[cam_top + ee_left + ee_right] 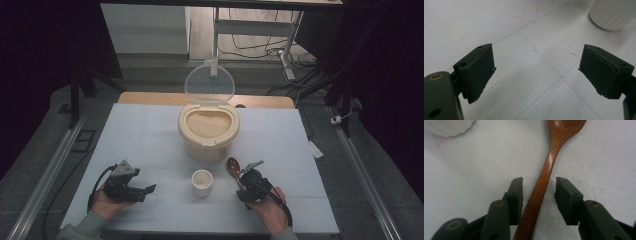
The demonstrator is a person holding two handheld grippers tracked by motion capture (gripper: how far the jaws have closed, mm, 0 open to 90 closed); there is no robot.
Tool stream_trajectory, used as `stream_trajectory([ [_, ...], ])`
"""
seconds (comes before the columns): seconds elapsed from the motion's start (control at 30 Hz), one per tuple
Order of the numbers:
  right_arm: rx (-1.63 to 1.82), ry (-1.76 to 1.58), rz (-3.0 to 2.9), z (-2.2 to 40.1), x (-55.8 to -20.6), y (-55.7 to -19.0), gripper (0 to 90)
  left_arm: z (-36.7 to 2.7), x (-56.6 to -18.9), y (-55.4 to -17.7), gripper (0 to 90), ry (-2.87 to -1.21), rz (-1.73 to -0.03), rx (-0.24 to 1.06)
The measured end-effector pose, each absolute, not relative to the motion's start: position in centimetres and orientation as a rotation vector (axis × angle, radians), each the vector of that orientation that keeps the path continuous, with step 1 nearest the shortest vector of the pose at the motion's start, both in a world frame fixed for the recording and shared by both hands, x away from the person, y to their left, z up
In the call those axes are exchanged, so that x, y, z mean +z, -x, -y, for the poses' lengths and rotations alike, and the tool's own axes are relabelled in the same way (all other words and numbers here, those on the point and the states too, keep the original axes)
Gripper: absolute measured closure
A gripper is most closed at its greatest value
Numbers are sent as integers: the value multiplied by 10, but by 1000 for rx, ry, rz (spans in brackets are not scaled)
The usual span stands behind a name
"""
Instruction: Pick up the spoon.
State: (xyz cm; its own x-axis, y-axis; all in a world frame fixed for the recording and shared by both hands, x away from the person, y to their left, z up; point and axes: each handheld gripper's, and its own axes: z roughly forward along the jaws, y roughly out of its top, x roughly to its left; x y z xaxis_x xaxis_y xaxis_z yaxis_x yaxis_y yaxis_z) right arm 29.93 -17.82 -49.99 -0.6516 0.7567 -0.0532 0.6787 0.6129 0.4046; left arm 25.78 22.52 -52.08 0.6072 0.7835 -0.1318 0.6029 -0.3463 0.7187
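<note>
The right gripper [538,187] straddled the wooden spoon [549,167] beside the cup [202,182], its jaws apart and not yet pinching the handle. A good grab needed the handle centred before squeezing. The left gripper [536,70] hung wide open, holding nothing.

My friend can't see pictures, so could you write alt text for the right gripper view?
A brown wooden spoon lies on a white table, its handle running between the two black jaws of the right gripper, which stand either side without pressing it. The edge of a white cup shows at top left.
</note>
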Motion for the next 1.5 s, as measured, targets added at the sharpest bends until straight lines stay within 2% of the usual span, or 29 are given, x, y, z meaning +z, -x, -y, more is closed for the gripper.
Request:
stream_trajectory([
  [0.2, 512, -1215, -2621, 175, -501, -302, 671, -225, -521, -258, 126, -2080, -1090, 307],
  [0.37, 488, -1299, -2590, 176, -500, -307, 776, -225, -521, -258, 125, -2080, -1093, 310],
  [0.83, 493, -1246, -2587, 179, -497, -306, 794, -226, -522, -257, 125, -2086, -1093, 316],
  [1.13, 769, -1301, -2599, 213, -477, -307, 794, -226, -522, -257, 125, -2088, -1094, 319],
  [1.5, 935, -1199, -2644, 233, -456, -298, 794, -226, -523, -258, 125, -2087, -1099, 320],
])
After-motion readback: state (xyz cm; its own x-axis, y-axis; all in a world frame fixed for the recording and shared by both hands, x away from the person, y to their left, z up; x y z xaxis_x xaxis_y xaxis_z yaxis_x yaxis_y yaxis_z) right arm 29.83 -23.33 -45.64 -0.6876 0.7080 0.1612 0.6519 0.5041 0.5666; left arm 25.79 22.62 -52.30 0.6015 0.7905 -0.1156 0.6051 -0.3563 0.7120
